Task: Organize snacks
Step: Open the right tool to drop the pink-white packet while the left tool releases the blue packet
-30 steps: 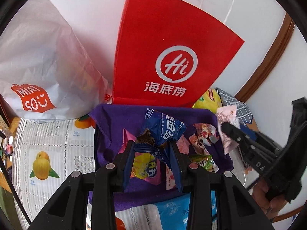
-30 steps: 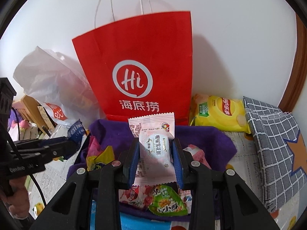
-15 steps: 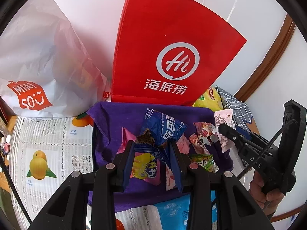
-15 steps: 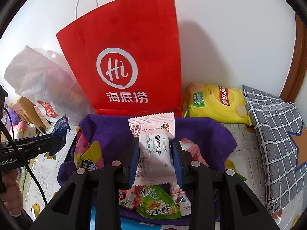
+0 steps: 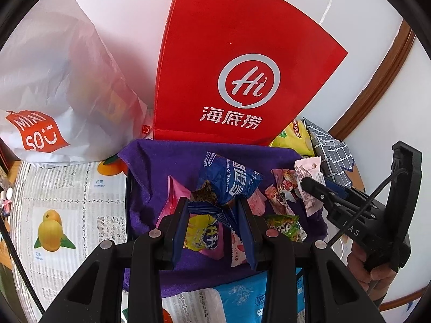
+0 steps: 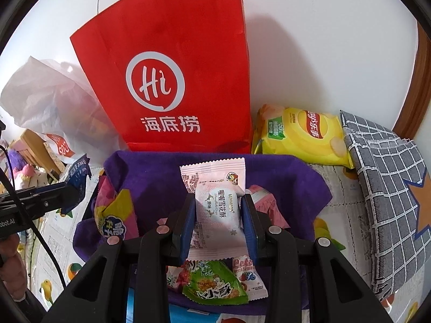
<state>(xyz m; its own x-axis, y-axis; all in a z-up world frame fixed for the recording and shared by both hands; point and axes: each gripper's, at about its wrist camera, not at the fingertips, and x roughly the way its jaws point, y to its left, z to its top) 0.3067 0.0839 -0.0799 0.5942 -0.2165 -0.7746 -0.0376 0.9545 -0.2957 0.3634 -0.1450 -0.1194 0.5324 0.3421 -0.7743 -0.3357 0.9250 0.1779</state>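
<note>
Blue pads of the left gripper (image 5: 214, 220) pinch the crumpled lower end of a blue chocolate chip cookie packet (image 5: 229, 183), which stands up and forward from the closed jaws above the purple cloth (image 5: 161, 167). Alongside, the right gripper (image 6: 218, 224) is clamped on a pale pink nougat packet (image 6: 215, 202) printed in Chinese, its sealed top edge rising past the fingertips over the same cloth. Beneath the two tools lie loose snacks: a green packet (image 6: 215, 290), a small strawberry-printed sachet (image 6: 249, 277) marked "Lots", and a yellow and pink bag (image 6: 115, 218) at the cloth's left side. Bare purple fabric shows in a band between the held packets and the far edge of the cloth. Past that edge a red paper bag (image 6: 172, 75) stands upright against the white wall, bearing a circled "Hi" and the characters 海底捞, its base touching the cloth. A yellow Lay's chip bag (image 6: 301, 134) lies just right of it, beside a folded grey checked cloth (image 6: 388, 188). To the left, a white plastic bag (image 5: 54, 86) with a red "MINISO" label slumps on the fruit-printed tablecloth (image 5: 67, 204), where the word "mango" can be read.
</note>
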